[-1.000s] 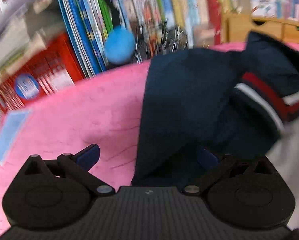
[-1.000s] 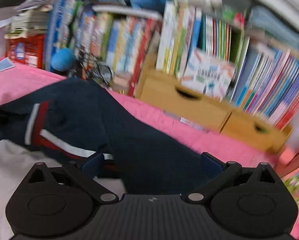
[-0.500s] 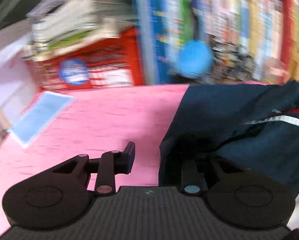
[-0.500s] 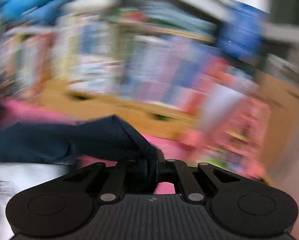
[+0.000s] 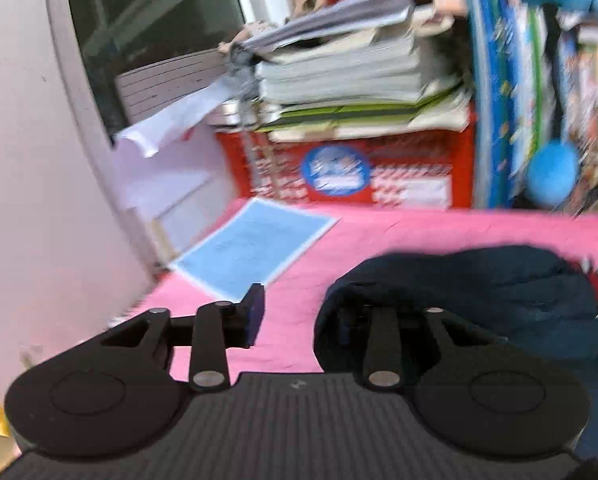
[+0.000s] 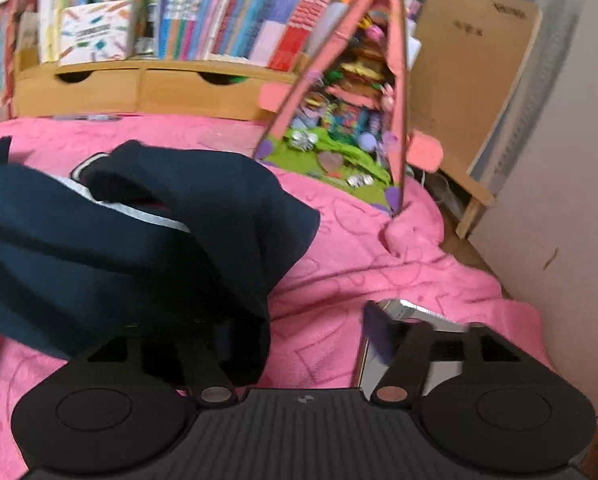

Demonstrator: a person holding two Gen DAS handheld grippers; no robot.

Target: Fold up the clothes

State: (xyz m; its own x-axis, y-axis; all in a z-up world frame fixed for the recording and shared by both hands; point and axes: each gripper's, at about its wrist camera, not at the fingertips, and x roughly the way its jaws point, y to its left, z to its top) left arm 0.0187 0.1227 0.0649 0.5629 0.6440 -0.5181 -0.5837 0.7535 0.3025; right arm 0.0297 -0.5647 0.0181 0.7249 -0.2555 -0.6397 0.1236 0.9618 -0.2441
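**Navy garment draped over both grippers on the pink blanket**

A pink blanket (image 6: 379, 248) covered the surface, with rows of books (image 6: 227, 8) and a wooden drawer unit (image 6: 147, 88) along its far edge. A stack of papers on a red box (image 5: 379, 172) stood at the far left corner, and a blue sheet (image 5: 255, 248) lay flat near that corner.

The navy garment (image 6: 131, 248), with white and red stripes, lay bunched across the blanket between the two grippers. One end of it hung over the left finger of the right gripper (image 6: 319, 332). The right jaws had just been opening and stood wide apart, bare blanket between them.

The other end covered the right finger of the left gripper (image 5: 299, 316). The left jaws had just been opening and stood partly apart, gripping nothing.
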